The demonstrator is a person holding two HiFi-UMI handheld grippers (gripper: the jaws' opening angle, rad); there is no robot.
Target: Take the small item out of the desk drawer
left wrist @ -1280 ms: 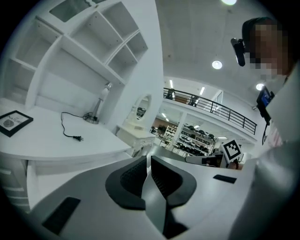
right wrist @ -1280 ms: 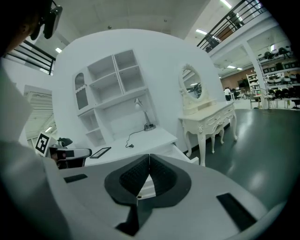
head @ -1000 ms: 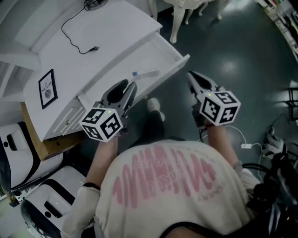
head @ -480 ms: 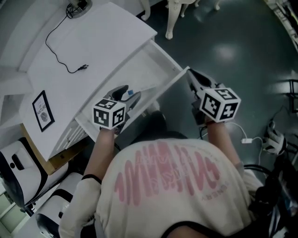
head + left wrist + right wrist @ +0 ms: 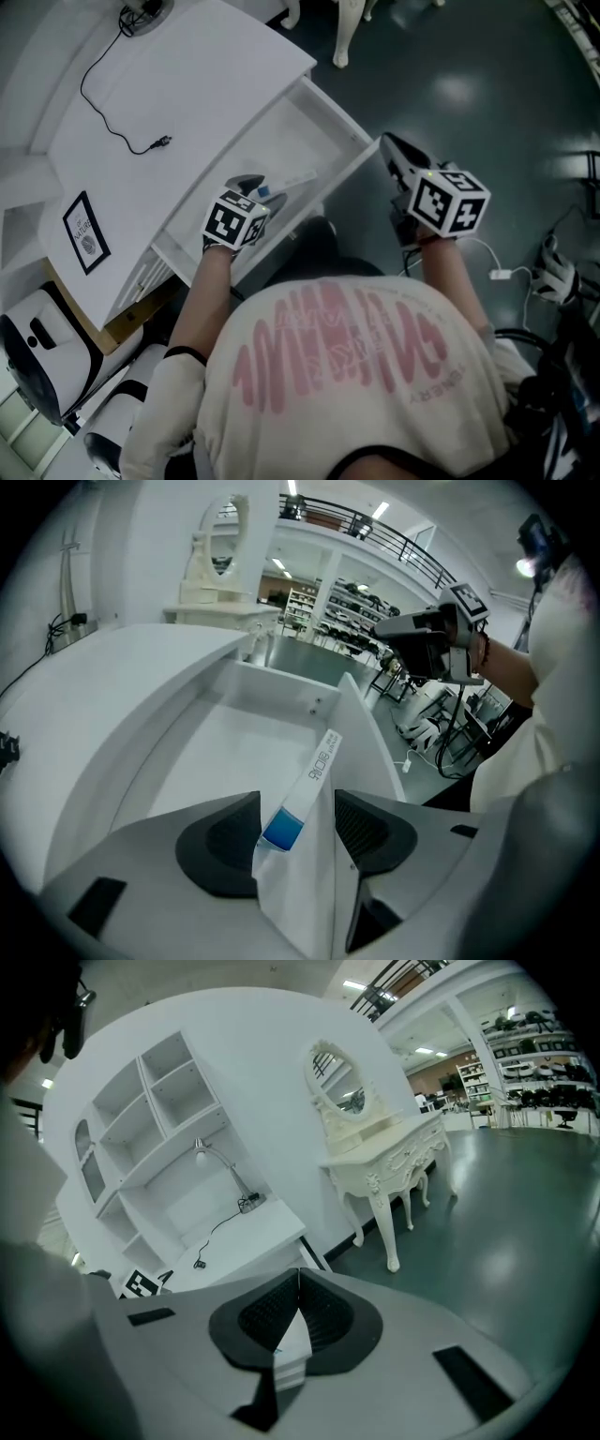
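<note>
Drawer (image 5: 291,127) open, left tongs (image 5: 298,799) opening astride blue-tipped strip (image 5: 319,759), right tongs (image 5: 299,1277) shut at its corner

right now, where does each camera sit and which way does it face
Head view: on the person's head, facing steeply down at the open drawer; shows shirt, left gripper, right gripper.
Left gripper view: on the left gripper, facing along its opening jaws into the drawer, small item between them; right gripper upper right.
Right gripper view: on the right gripper, facing past its closed jaws toward the desk and shelves.
Shared: head and left gripper views both show the drawer.
</note>
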